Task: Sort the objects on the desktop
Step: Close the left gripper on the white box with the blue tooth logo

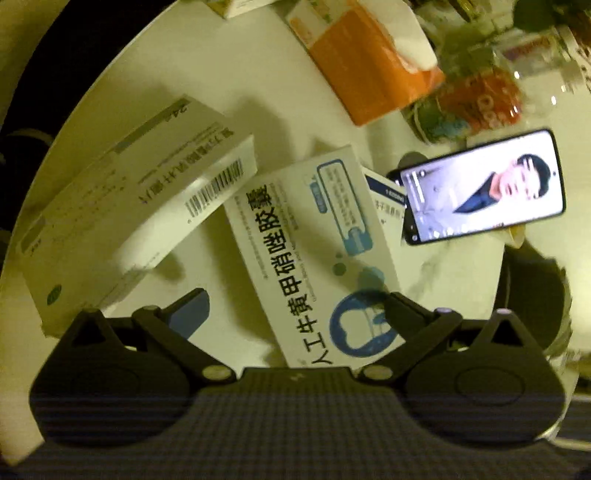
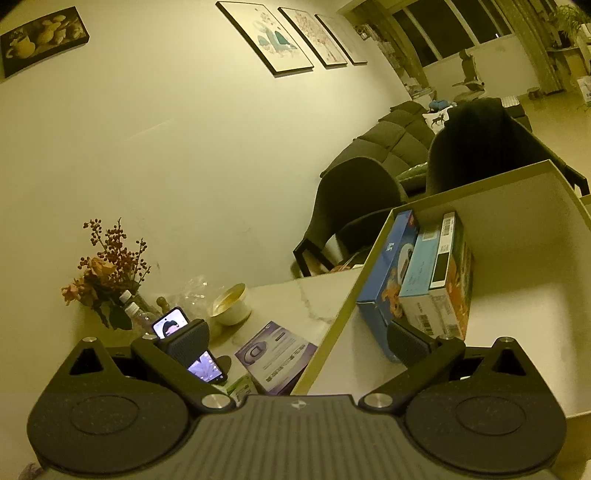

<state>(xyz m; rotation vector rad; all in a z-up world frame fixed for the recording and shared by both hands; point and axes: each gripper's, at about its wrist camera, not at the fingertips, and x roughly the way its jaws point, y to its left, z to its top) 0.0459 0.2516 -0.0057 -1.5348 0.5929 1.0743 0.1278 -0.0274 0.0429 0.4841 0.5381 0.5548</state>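
Cardboard storage, a pale open-topped box (image 2: 524, 295), fills the right wrist view from three to five o'clock, and inside it three cartons stand on edge against its left wall: a blue carton (image 2: 388, 273), a light blue and white carton (image 2: 424, 277) pressed beside it, and an orange-patterned carton (image 2: 461, 291) behind that. The right gripper (image 2: 297, 339) has its jaws spread wide with nothing between them, its right finger down inside the box just beside the blue carton. At six o'clock on the marble table (image 2: 314, 295) lies a purple and white carton (image 2: 275, 356), with a lit phone (image 2: 170, 325) at nine o'clock, a cream bowl (image 2: 231, 304) near it and a vase of dried flowers (image 2: 107, 269) further off. Dark chairs (image 2: 354, 206), a sofa and framed pictures (image 2: 264, 35) on the wall fill the room behind. In the left wrist view the left gripper (image 1: 291, 306) is also wide open, gripping nothing; a white and blue medicine box (image 1: 314, 251) lies flat on the table (image 1: 221, 74) between its fingers, free of the pads. A larger white box (image 1: 129, 206) sits tilted at nine o'clock, an orange tissue pack (image 1: 369, 62) at one o'clock, and the phone (image 1: 480, 184) at three o'clock.
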